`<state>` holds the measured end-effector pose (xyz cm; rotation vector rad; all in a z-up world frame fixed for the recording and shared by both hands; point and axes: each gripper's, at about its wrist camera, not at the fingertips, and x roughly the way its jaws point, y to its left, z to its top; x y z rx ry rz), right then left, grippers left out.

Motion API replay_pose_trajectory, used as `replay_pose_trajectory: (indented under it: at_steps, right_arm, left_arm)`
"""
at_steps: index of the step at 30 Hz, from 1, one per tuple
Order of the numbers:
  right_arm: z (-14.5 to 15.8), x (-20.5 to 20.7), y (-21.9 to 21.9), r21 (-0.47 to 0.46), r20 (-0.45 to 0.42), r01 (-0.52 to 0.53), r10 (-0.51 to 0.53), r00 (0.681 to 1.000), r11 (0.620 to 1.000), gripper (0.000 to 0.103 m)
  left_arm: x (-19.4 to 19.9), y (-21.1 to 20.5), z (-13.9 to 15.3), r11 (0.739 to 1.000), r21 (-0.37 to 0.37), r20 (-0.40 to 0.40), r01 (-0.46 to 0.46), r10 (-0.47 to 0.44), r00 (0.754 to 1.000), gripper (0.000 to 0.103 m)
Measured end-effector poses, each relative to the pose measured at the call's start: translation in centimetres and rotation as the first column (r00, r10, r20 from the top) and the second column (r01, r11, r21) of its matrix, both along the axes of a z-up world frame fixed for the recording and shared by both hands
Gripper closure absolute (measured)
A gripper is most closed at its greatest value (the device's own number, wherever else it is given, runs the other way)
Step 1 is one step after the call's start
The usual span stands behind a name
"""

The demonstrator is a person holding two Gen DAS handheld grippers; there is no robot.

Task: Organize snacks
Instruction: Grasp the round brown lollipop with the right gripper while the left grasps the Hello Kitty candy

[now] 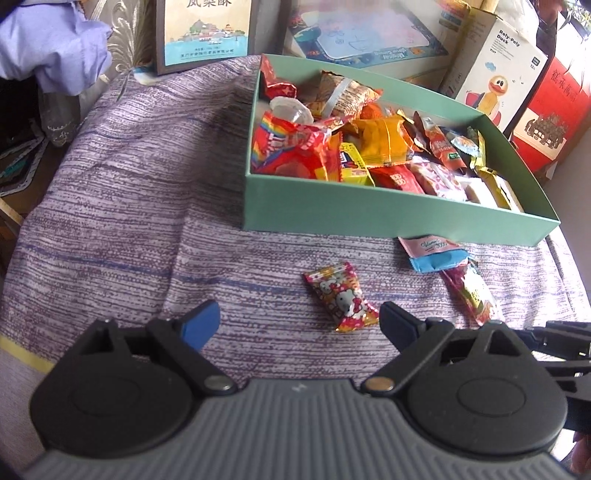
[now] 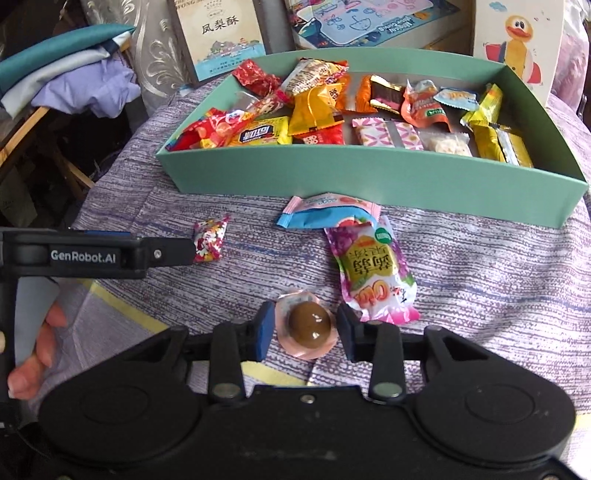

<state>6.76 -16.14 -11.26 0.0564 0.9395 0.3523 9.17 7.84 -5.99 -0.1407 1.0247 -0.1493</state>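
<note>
My left gripper (image 1: 299,314) stands open over the purple cloth. A Hello Kitty candy (image 1: 341,297) lies just ahead, close to its right fingertip and untouched. The right wrist view shows that gripper's finger (image 2: 166,253) beside the same candy (image 2: 210,240). My right gripper (image 2: 306,326) has its pads against both sides of a brown ball snack (image 2: 309,328) in a pink wrapper resting on the cloth. A purple grape packet (image 2: 373,269) and a blue-pink packet (image 2: 325,212) lie before the green box (image 2: 332,170), which holds several snacks.
Behind the green box (image 1: 369,210) stand a pineapple-cake box (image 1: 205,33), a duck toy box (image 1: 498,70) and a red carton (image 1: 554,110). Folded clothes (image 1: 48,48) are piled at far left. A person's hand (image 2: 37,350) grips the left tool.
</note>
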Motion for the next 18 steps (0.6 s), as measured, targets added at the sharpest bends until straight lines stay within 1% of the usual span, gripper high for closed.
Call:
replay_pose_trajectory:
  at_steps: [2,3,4,5,7,8,9,10,12,15,18]
  right_arm:
    - [0.0,-0.1,-1.1,0.025,-0.008,0.026,-0.026,1.000,0.999,0.068]
    - [-0.1,-0.1,-1.7,0.040,-0.017,0.040,-0.040,0.999,0.998,0.068]
    - [-0.3,-0.1,-2.0,0.058,-0.028,0.054,-0.052,0.998,0.997,0.068]
    - [-0.4,-0.1,-2.4,0.076,-0.036,0.064,-0.061,0.997,0.995,0.067]
    - [-0.6,-0.1,-3.1,0.110,-0.050,0.083,-0.078,0.996,0.990,0.068]
    - [-0.6,-0.1,-3.3,0.119,-0.053,0.087,-0.081,0.995,0.989,0.068]
    - [-0.6,-0.1,-3.3,0.126,-0.055,0.090,-0.084,0.995,0.988,0.068]
    - [-0.6,-0.1,-3.4,0.131,-0.056,0.092,-0.085,0.995,0.987,0.068]
    - [-0.5,0.1,-3.4,0.142,-0.057,0.092,-0.085,0.995,0.986,0.068]
    - [-0.1,0.0,-3.7,0.158,-0.049,0.091,-0.084,0.995,0.983,0.068]
    - [0.7,-0.1,-3.8,0.181,-0.038,0.094,-0.089,0.995,0.979,0.068]
  left_arm:
    - [0.6,-1.0,-0.2,1.000,0.015,-0.007,0.010,-0.010,1.000,0.010]
    - [0.9,-1.6,-0.4,1.000,0.022,-0.012,0.018,-0.018,1.000,0.015]
    - [1.2,-2.2,-0.6,0.999,0.027,-0.017,0.029,-0.028,0.999,0.026]
    - [1.5,-2.7,-0.9,0.999,0.028,-0.025,0.042,-0.041,0.999,0.033]
    - [1.5,-3.7,-1.1,0.997,0.064,-0.015,0.050,-0.049,0.999,0.054]
    - [1.5,-4.2,-1.2,0.995,0.078,-0.009,0.063,-0.063,0.998,0.057]
    - [1.5,-4.5,-1.2,0.993,0.089,-0.004,0.074,-0.074,0.997,0.064]
    - [1.3,-4.7,-1.2,0.992,0.099,0.001,0.083,-0.084,0.996,0.077]
    - [1.0,-4.7,-1.3,0.990,0.104,0.014,0.093,-0.095,0.995,0.083]
    - [0.2,-4.2,-1.1,0.991,0.103,0.024,0.085,-0.088,0.996,0.084]
    - [-0.2,-3.6,-0.6,0.993,0.083,0.030,0.082,-0.085,0.996,0.084]
